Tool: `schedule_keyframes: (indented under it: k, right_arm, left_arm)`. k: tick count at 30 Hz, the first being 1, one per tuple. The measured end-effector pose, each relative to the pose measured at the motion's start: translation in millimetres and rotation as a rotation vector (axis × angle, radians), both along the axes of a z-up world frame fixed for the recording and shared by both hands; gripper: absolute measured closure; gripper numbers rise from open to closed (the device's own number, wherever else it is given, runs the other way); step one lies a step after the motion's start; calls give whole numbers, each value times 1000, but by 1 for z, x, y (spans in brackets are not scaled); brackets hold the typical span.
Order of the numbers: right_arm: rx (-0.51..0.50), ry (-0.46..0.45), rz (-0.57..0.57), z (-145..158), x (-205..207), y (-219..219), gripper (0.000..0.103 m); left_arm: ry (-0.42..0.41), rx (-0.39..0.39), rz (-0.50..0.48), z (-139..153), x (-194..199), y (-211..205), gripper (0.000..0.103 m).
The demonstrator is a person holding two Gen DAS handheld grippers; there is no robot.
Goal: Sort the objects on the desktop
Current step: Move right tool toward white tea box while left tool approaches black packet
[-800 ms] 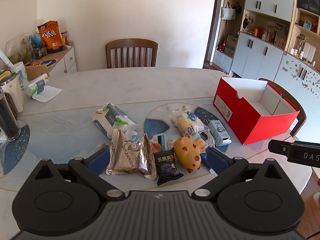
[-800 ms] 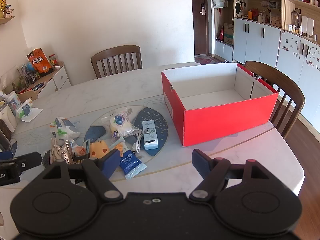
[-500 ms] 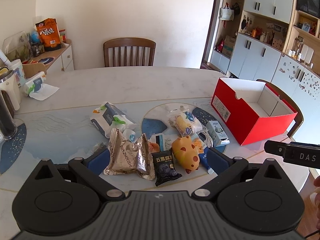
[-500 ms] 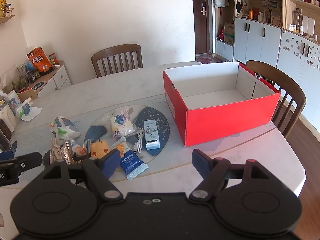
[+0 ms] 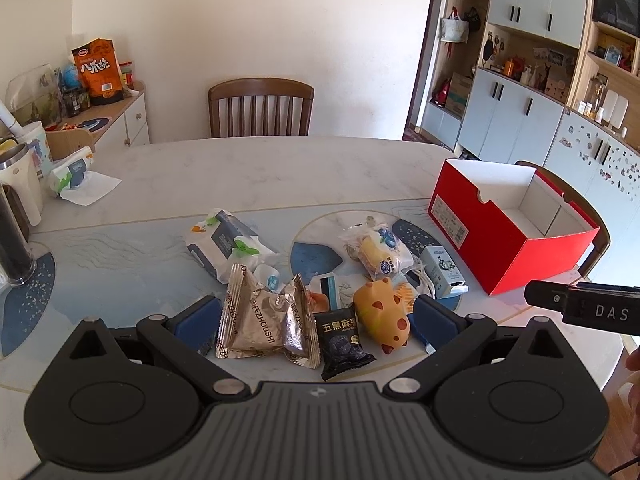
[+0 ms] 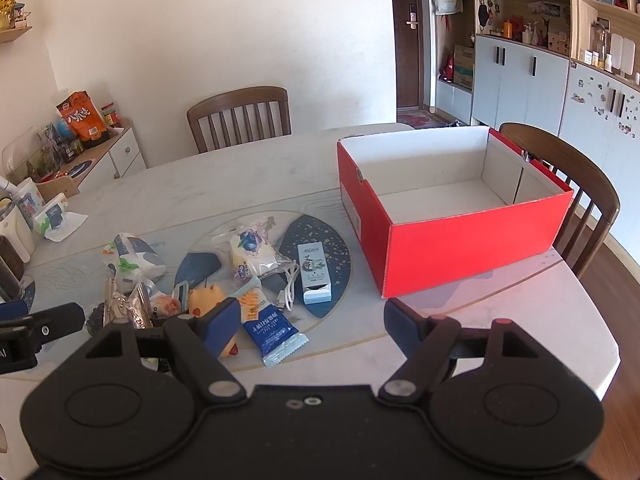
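On the pale marble counter [image 5: 280, 172] a heap of small packets lies left of the open red cardboard box [image 6: 472, 236], whose white inside shows bare. Both the left tongs [image 5: 316, 316] and right tongs [image 6: 312, 316] stand wide, holding nothing. The crinkled silver foil packet [image 5: 264, 320] and yellow spotted animal toy [image 5: 382, 316] sit between the left fingers; from the right view the toy is half hidden behind a blue pad. A white cable [image 6: 290, 284] is hard to make out.
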State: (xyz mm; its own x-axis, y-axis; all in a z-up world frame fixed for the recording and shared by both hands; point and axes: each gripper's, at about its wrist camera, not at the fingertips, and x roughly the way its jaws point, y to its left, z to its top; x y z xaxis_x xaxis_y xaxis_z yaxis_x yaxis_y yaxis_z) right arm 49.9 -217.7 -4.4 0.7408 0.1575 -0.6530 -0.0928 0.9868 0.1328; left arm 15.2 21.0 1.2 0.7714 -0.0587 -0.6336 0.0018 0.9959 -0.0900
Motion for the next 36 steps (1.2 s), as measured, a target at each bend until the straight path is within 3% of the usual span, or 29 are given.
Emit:
schedule_keyframes:
  k: [22,36]
  right_arm:
    - [-26,14,-17,-2,15,23,24]
    - [-41,-11,-17,-3,24,47,25]
  left_arm:
    - [-22,0,-45,-6,20,28,0]
    - [-12,6,-109,-31,30,70,1]
